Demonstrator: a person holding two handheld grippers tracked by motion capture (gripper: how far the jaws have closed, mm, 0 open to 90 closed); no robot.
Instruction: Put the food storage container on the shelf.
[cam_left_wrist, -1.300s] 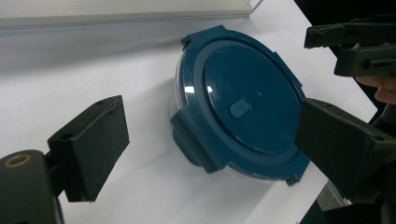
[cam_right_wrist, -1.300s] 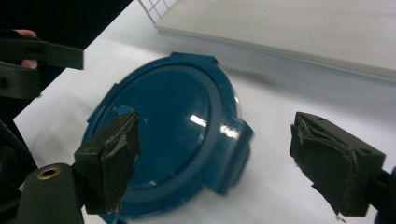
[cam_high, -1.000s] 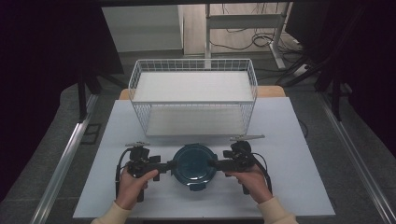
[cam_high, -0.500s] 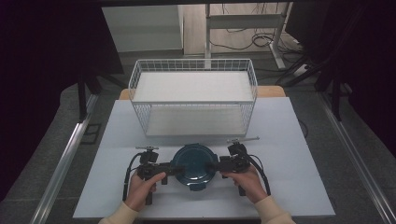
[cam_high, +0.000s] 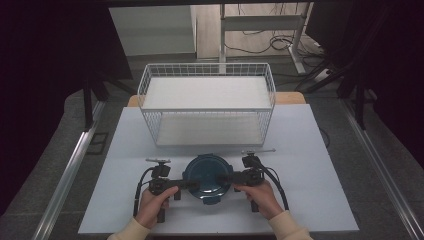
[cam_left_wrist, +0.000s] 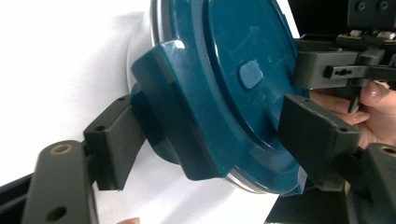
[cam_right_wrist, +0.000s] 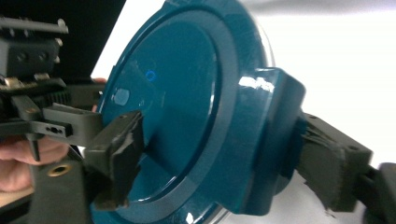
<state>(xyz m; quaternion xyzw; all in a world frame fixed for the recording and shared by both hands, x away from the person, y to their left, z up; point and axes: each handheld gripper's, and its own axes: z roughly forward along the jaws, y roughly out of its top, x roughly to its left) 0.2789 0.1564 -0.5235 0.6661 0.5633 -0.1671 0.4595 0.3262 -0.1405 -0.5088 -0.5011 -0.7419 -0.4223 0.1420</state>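
Note:
A round container with a dark teal lid (cam_high: 206, 176) sits near the front middle of the white table (cam_high: 310, 200). My left gripper (cam_high: 176, 184) comes in from its left and my right gripper (cam_high: 234, 177) from its right. In the left gripper view the two black jaws of the left gripper (cam_left_wrist: 215, 140) clamp the lid (cam_left_wrist: 233, 70) at one side flap, one jaw on top and one underneath. The right gripper (cam_right_wrist: 224, 163) pinches the opposite flap of the lid (cam_right_wrist: 177, 93) the same way. Whether the container is touching the table I cannot tell.
A white wire basket with two levels (cam_high: 207, 105) stands just behind the container, its open front facing me. Black cables (cam_high: 277, 180) loop from both grippers. The table's front edge lies close under the person's hands.
Both grippers have slid inward toward the container and now grip its side flaps. The container itself has barely shifted.

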